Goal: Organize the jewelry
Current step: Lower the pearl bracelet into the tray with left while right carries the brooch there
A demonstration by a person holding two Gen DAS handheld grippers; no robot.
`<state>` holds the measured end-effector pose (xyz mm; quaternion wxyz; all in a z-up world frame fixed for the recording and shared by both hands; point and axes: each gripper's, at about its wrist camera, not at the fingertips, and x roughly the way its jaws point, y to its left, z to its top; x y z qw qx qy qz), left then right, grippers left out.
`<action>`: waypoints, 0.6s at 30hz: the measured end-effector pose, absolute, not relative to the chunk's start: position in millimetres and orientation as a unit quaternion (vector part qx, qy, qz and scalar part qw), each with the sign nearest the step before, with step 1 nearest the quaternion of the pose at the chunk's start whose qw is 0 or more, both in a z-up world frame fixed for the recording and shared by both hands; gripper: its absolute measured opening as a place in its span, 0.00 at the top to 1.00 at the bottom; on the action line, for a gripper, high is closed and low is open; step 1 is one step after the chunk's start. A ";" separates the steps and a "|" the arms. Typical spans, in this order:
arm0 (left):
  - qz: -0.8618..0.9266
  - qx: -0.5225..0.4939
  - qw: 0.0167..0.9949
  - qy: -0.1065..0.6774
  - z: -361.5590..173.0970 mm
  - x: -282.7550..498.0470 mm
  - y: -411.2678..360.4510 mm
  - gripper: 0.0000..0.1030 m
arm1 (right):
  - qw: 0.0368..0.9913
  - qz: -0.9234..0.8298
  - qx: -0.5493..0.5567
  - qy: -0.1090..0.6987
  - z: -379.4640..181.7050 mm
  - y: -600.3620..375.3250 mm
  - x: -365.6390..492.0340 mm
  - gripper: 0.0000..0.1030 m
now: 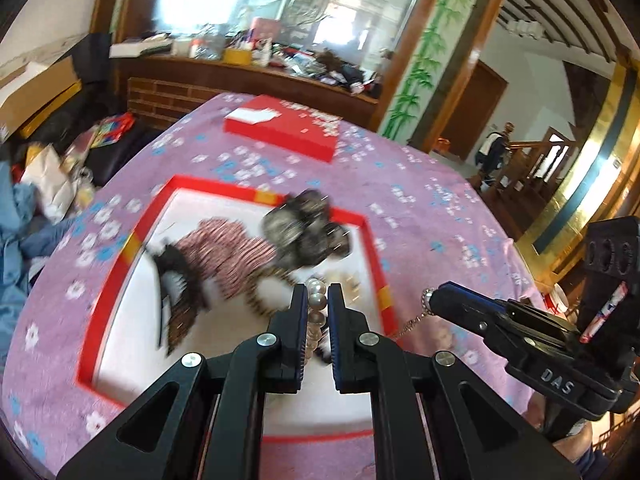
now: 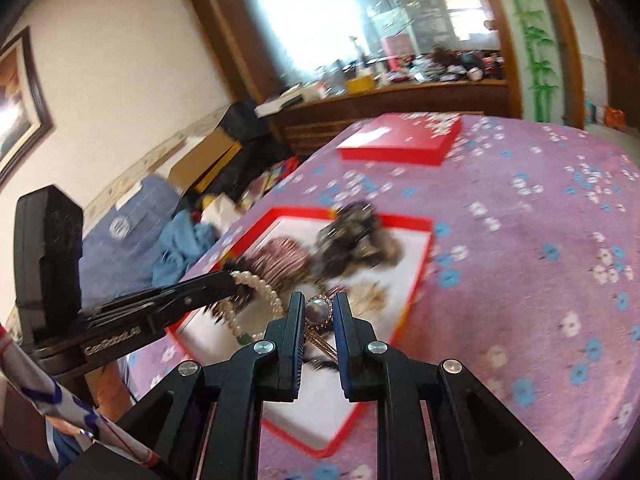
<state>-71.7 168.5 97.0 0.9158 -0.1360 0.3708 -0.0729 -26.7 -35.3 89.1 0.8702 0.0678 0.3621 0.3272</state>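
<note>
Right now I have the pearl strand (image 1: 318, 300) pinched between the pads of my left gripper (image 1: 318, 294), the beads running back along the fingers toward the camera, so its long axis lies in line with the tongs; in the right wrist view it loops out from the fingertips as a curved string (image 2: 256, 292) hanging over the open red-rimmed tray (image 1: 120, 276). My right gripper (image 2: 319, 304) is clamped on a grey pearl pendant (image 2: 318, 309) with a sparkling rim, and its thin gold chain (image 2: 320, 342) trails down behind the fingers; from the left camera the same piece shows at the tip of that gripper (image 1: 429, 295), just beyond the tray's right wall, chain dangling. Both pieces sit above the near right corner of the tray, the left one directly over the white lining, the right one slightly outside it, so I judge the left hand is nearer a clean drop. Further in lie a pink striped bow (image 1: 236, 256), a dark furry hair piece (image 1: 304, 232) and a black fringed clip (image 1: 176, 280), all blurred. The tray rests on a purple flowered cloth (image 1: 420, 208), with the red lid (image 1: 284, 130) farther back, and a cluttered wooden sideboard (image 1: 248, 68) under a big mirror beyond.
</note>
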 end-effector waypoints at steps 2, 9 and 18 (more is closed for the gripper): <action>-0.068 -0.139 0.912 0.379 87.9 -75.2 174.6 0.91 | 0.864 0.336 0.058 0.371 82.5 -23.1 -29.4 0.85; -0.045 -0.147 0.903 0.401 53.9 -74.0 190.3 0.91 | 0.849 0.347 0.016 0.399 57.5 9.7 -36.9 0.85; -0.021 -0.148 0.895 0.420 26.6 -67.5 199.9 0.91 | 0.847 0.318 -0.033 0.424 27.5 25.9 -35.9 0.85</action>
